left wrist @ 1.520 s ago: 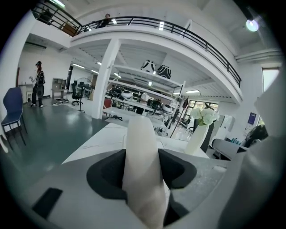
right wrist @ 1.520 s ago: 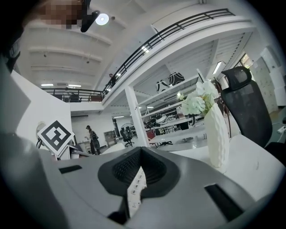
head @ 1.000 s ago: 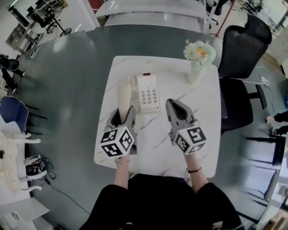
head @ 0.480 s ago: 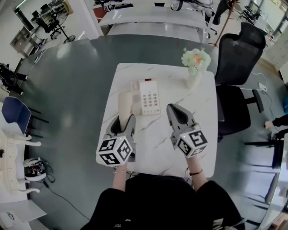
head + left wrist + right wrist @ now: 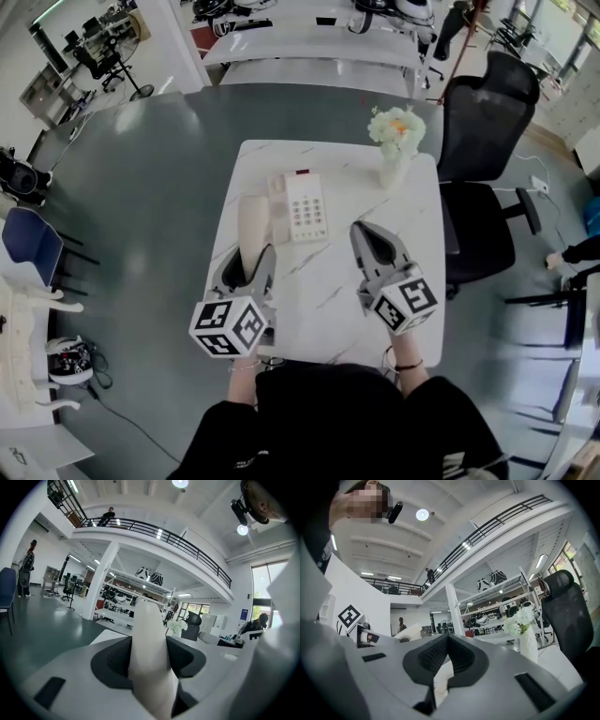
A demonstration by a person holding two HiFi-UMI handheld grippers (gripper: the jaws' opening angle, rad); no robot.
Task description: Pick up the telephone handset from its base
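The left gripper (image 5: pixel 248 265), clamped on the telephone handset (image 5: pixel 251 220), has risen with it. The handset now sits between its jaws, apparently off the base (image 5: pixel 305 206) just right of it. The right gripper (image 5: pixel 367 236) is closed and empty. The pick-up looks essentially done.

Quick tally from my end: one white marble desk (image 5: pixel 319 300), one cream keypad phone base (image 5: pixel 306 208), one cream plastic handset (image 5: pixel 251 220), one white vase of pale flowers (image 5: pixel 394 164), plus two grey tools, left tool (image 5: pixel 250 257) and right tool (image 5: pixel 371 234).
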